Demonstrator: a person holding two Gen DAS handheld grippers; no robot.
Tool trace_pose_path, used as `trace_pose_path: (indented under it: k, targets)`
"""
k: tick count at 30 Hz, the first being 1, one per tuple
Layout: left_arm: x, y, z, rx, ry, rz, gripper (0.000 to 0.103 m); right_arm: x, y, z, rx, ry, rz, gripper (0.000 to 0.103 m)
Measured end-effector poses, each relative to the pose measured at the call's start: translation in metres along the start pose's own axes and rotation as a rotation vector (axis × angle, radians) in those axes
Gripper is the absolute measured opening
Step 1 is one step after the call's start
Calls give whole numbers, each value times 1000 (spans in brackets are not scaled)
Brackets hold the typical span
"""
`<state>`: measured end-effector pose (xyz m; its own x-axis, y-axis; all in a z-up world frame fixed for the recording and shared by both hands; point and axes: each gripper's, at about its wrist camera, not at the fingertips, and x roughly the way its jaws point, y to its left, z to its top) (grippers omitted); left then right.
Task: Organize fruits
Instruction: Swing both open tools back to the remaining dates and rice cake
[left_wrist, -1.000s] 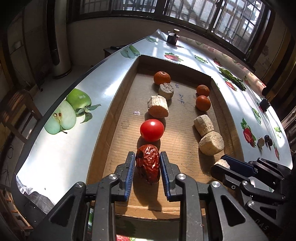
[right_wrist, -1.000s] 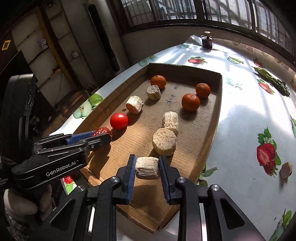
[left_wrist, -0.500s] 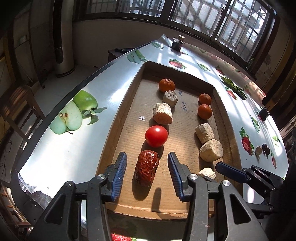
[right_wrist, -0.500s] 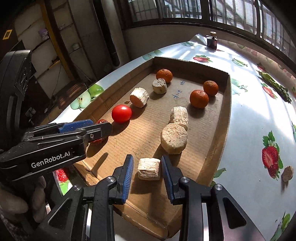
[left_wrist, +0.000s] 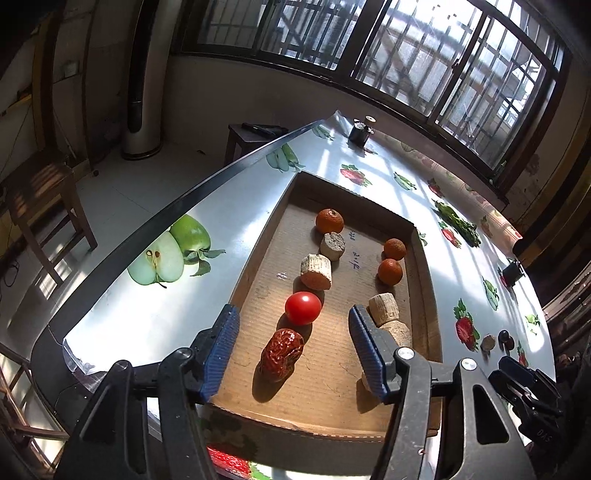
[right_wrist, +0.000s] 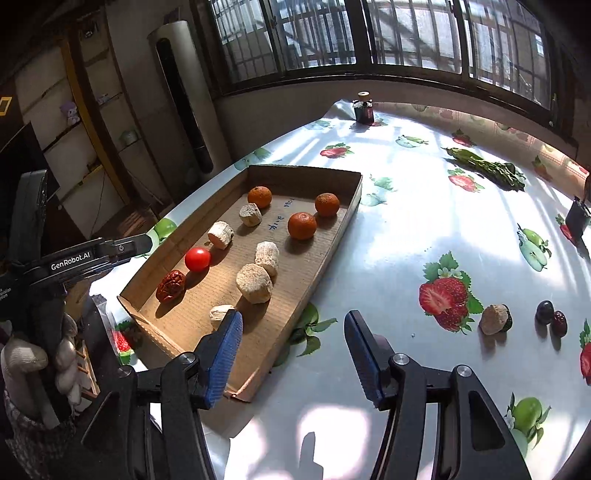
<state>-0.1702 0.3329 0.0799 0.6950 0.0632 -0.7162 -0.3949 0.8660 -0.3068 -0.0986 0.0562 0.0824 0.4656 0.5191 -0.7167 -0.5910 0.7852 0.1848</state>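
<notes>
- Left tongs (left_wrist: 293, 349): wide apart, empty, raised above the near end of the tray (left_wrist: 255, 273).
- Right tongs (right_wrist: 293, 352): wide apart, empty, over the table (right_wrist: 388, 236) just right of the tray's near corner.
- Date (left_wrist: 281, 354): lies on the tray floor at the near end of the left row, apart from both left pads. Tomato (left_wrist: 303, 308) sits just behind it, nearly touching.
- Left row, near to far: date, tomato, two pale chunks, orange (left_wrist: 329, 220).
- Right row: small pale chunk (right_wrist: 221, 314) nearest, two larger chunks behind it, two oranges farthest.
- Loose items on the table, well right of the tray: one pale chunk (right_wrist: 493, 319) and two dark fruits (right_wrist: 551, 316). These appear still to be sorted.
- Risk: the tomato is round and may roll if a descending left pad or the date nudges it, breaking the row.
- Risk: the right tongs' left pad sits close to the small chunk and the tray wall; a sideways sweep could drag the chunk or shift the light cardboard tray.
- Risk: the dark fruits are small, round and close together; an off-centre pinch may squirt one away across the smooth cloth.
</notes>
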Motion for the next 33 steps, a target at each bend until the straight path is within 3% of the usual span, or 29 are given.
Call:
trace_pose_path:
  k: [7, 13, 25, 30, 33]
  targets:
    - [3, -54, -7, 105, 12, -60, 61, -50, -110, -28, 206, -27, -162, 63]
    - [13, -109, -20, 213, 55, -111, 61, -85, -184, -48, 382, -55, -224, 64]
    - [35, -231, -63, 497, 119, -197, 61, -83, -216, -32, 405, -63, -244, 64]
    - [54, -263, -69, 550, 140, -228, 61, -67, -227, -19, 414, -59, -241, 64]
    - [71, -277, -72, 562, 164, -241, 61, -57, -234, -14, 395, -68, -282, 64]
